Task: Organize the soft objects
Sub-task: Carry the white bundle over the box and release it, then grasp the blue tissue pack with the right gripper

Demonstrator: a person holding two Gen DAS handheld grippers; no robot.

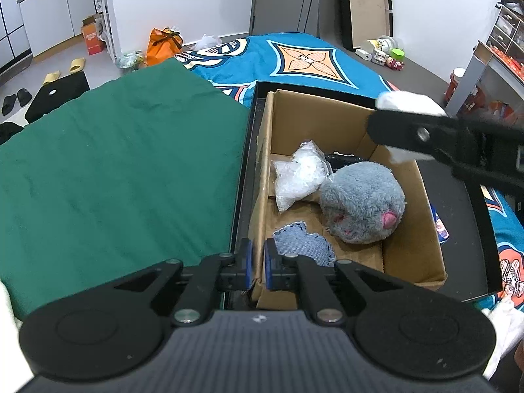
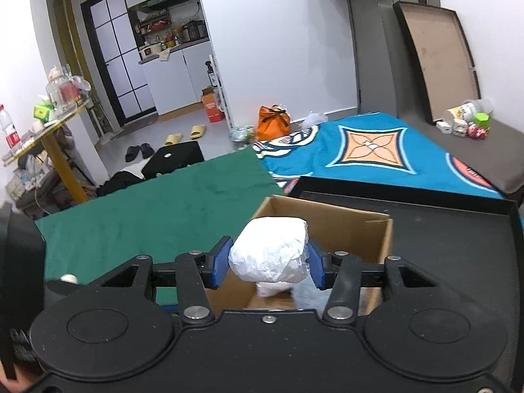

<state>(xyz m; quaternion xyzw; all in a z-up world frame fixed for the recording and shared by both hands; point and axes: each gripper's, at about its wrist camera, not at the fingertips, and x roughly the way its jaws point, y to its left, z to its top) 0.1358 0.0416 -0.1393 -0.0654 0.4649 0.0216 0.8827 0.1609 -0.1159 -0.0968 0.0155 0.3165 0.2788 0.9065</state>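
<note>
Now my right gripper [image 2: 268, 263] is clamping a white bundle [image 2: 271, 252] over the cardboard box [image 2: 360, 226], ready to drop; my left gripper [image 1: 257, 258] is pinching the box's near-left wall, steadying it.

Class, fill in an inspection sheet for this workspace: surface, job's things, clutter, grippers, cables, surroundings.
Surface: green cloth beside a black tray.
Job's things: cardboard box holding a grey plush toy, plastic bag and denim scrap; white bundle above the box.
Clutter: nothing seen.
Grippers: left gripper nearly shut, straddling the box wall; right gripper shut on the bundle.
Cables: nothing seen.
Surroundings: blue blanket, slippers, orange bag.
</note>
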